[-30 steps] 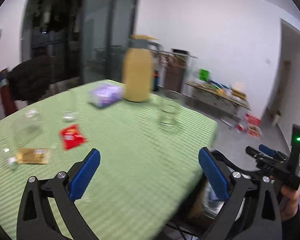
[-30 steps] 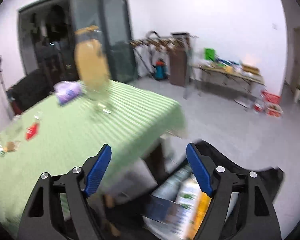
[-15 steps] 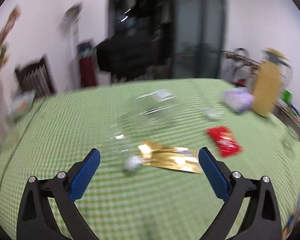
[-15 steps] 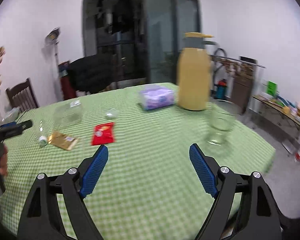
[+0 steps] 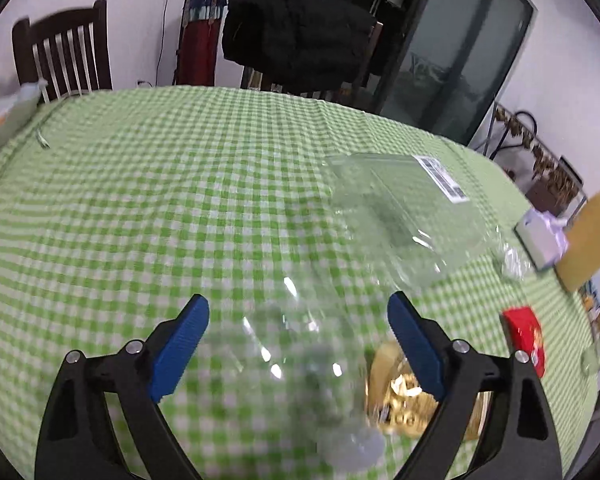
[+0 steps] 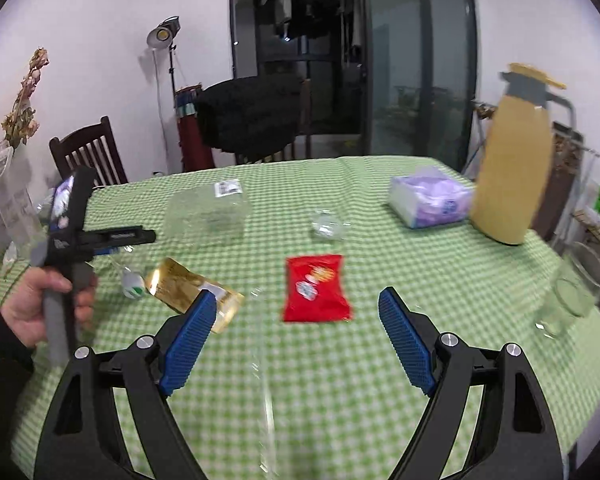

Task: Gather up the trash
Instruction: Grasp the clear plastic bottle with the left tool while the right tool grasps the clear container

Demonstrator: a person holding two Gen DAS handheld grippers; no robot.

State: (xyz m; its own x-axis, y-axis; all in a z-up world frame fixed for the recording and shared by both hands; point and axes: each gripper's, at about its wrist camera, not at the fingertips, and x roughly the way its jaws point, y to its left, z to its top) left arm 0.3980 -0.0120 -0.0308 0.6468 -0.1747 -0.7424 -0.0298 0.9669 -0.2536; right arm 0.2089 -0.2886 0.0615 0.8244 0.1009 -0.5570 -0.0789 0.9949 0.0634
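My left gripper (image 5: 298,304) hangs low over the green checked table (image 5: 140,200). A blurred clear plastic bottle (image 5: 296,364) with a white cap lies between its jaws, which are closing. The pads do not touch it. A gold wrapper (image 5: 400,396) lies under the right finger, a red packet (image 5: 526,340) further right, and a clear plastic box (image 5: 404,216) ahead. My right gripper (image 6: 296,298) is open and holds nothing, just short of the red packet (image 6: 316,292). The gold wrapper (image 6: 192,292) and the bottle's cap (image 6: 134,284) lie to its left.
A yellow jug (image 6: 512,168), a purple tissue pack (image 6: 432,200), a drinking glass (image 6: 568,304) and a small clear cup (image 6: 328,224) stand on the table. A hand (image 6: 36,308) grips the other gripper's handle at the left. Chairs (image 6: 88,156) stand behind.
Both views swung from the table's right end and the bag on the floor to the table top. The left gripper dropped over the clear bottle and its jaws narrowed a little.
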